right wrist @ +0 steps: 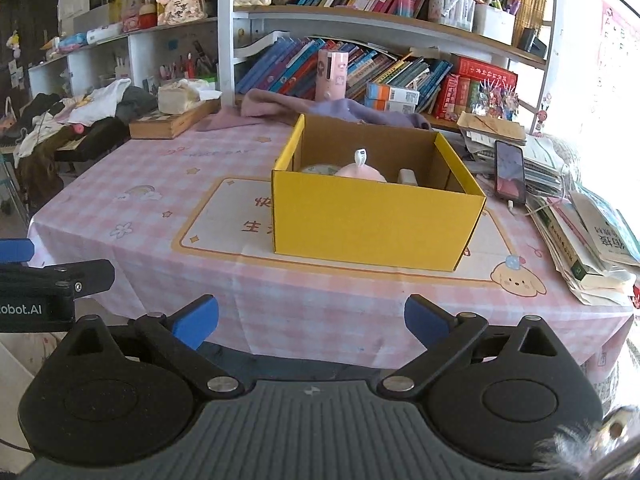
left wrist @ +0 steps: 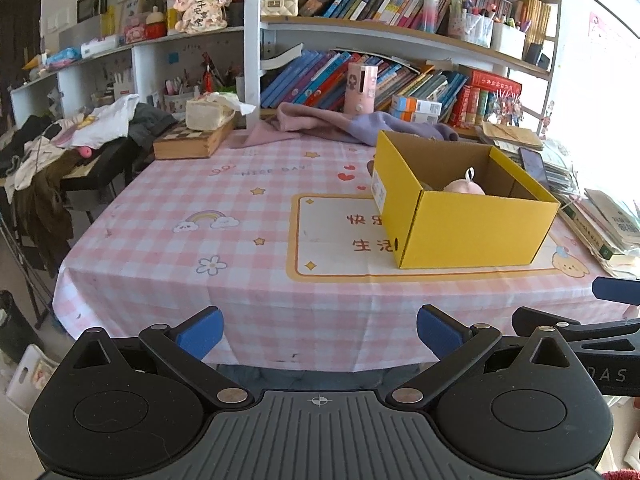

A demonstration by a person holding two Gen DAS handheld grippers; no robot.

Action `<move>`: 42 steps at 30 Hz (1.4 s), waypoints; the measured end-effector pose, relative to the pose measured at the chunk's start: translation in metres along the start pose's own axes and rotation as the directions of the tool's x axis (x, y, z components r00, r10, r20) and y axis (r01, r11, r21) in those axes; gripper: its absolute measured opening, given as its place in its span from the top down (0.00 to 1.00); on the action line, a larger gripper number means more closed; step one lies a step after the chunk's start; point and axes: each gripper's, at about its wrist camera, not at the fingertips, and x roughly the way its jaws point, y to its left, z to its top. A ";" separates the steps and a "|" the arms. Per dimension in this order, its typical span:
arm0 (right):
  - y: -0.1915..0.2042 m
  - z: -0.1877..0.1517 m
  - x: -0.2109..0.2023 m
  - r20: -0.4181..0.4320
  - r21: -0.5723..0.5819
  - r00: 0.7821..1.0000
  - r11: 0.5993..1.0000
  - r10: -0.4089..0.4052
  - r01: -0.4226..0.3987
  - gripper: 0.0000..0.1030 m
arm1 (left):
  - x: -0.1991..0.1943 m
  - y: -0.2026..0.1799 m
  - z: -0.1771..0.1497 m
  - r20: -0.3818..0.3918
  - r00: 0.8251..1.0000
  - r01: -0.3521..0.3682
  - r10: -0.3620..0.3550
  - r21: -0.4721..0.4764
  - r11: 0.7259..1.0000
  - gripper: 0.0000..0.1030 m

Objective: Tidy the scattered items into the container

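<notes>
A yellow cardboard box [left wrist: 472, 228] stands open on the pink checked tablecloth [left wrist: 200, 208], also in the right wrist view [right wrist: 372, 220]. Inside it lie a pink round item with a white loop [right wrist: 360, 170], a pale round item [right wrist: 320, 169] and a white block [right wrist: 408, 176]; the pink item also shows in the left wrist view [left wrist: 464, 186]. My left gripper [left wrist: 319, 334] is open and empty, held off the table's front edge. My right gripper [right wrist: 311, 320] is open and empty, in front of the box, short of the table edge.
Stacked books and papers [right wrist: 592, 240] and a phone [right wrist: 510, 172] lie right of the box. A wooden box with tissues [left wrist: 192, 136] and purple and pink cloths [left wrist: 340, 124] lie at the back. Bookshelves [right wrist: 360, 20] stand behind; a clothes-covered side table [left wrist: 60, 144] is left.
</notes>
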 end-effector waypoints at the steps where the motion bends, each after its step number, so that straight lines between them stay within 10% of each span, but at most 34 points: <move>1: 0.001 0.000 0.000 -0.001 -0.003 1.000 1.000 0.002 -0.002 0.02 | 0.000 0.000 0.000 -0.001 1.000 0.000 0.000 -0.001 1.000 0.00; 42: -0.002 -0.001 0.001 -0.002 -0.004 1.000 1.000 0.001 -0.001 0.00 | -0.001 -0.003 -0.003 -0.021 1.000 0.003 -0.003 0.017 1.000 0.00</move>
